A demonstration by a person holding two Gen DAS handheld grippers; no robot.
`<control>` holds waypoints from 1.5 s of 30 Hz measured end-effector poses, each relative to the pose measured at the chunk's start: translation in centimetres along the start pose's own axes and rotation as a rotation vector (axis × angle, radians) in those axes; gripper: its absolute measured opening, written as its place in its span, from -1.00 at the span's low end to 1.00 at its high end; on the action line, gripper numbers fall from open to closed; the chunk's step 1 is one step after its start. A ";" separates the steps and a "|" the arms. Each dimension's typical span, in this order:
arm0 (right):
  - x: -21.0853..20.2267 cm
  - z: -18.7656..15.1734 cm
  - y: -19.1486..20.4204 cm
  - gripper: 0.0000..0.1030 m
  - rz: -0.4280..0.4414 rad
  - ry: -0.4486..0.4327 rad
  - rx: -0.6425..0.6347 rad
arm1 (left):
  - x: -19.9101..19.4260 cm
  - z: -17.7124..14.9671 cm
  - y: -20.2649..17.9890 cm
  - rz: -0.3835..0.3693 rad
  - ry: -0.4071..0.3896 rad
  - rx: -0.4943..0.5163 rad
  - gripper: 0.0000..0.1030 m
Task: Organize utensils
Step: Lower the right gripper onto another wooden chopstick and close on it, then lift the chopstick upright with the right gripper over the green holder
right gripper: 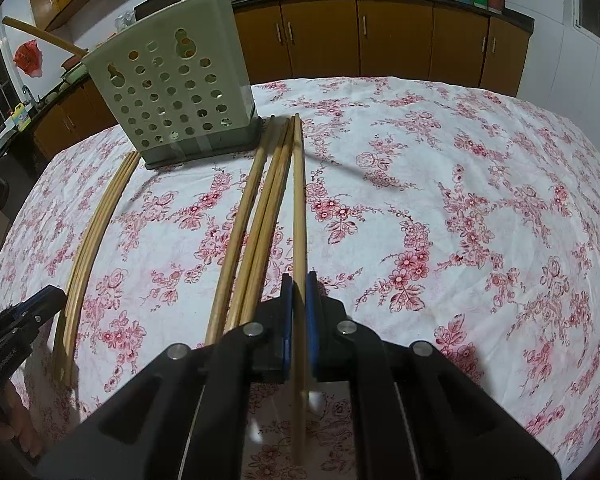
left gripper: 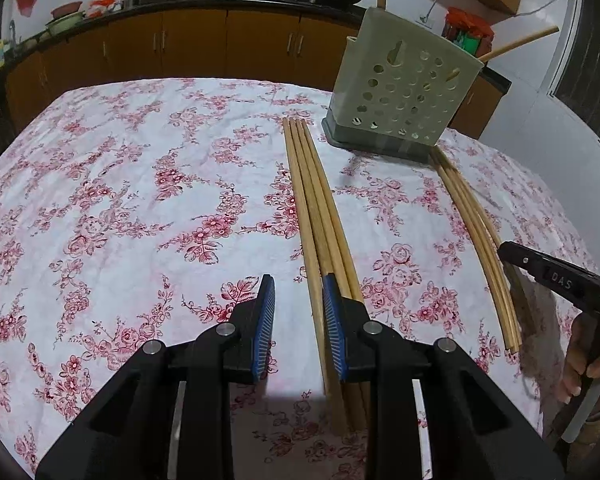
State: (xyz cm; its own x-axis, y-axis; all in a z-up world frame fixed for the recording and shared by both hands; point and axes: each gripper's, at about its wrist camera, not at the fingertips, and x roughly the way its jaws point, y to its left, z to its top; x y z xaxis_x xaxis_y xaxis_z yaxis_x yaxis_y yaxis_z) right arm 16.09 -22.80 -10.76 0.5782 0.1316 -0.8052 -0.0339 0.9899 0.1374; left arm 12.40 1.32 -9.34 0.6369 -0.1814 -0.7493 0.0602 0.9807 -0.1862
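left gripper (left gripper: 299, 304): matte black, blue ribbed pads (left gripper: 266, 320), round silver screws | right gripper (right gripper: 299, 300): same black build, blue pads, white lettering along its side

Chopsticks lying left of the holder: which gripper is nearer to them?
Left. The left gripper sits over that bundle, open; the right gripper is across at the other group, shut on one chopstick.

The left tool (left gripper: 299, 328) is pointing steeply downward with its blue pads parted. The right tool (right gripper: 299, 322) is angling down likewise, its pads pinching tight on a chopstick (right gripper: 299, 208).
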 end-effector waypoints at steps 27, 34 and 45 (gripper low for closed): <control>0.3 0.1 -0.4 -0.84 -0.042 -0.046 -0.024 | 1.8 1.9 0.0 0.140 0.032 0.091 -0.84; 0.7 0.8 -2.3 -0.84 -0.044 -0.073 0.034 | 2.6 3.4 2.1 0.100 0.023 0.042 -0.84; 0.1 -0.3 -2.2 -0.84 -0.049 -0.075 0.029 | 2.0 2.8 2.6 0.064 0.015 0.025 -0.84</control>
State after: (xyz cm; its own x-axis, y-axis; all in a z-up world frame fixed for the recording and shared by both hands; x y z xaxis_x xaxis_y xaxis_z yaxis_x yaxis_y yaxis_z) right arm 16.01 -24.98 -11.31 0.6382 0.0780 -0.7659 0.0190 0.9930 0.1169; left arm 16.04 3.73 -9.56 0.6286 -0.1190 -0.7686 0.0390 0.9918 -0.1216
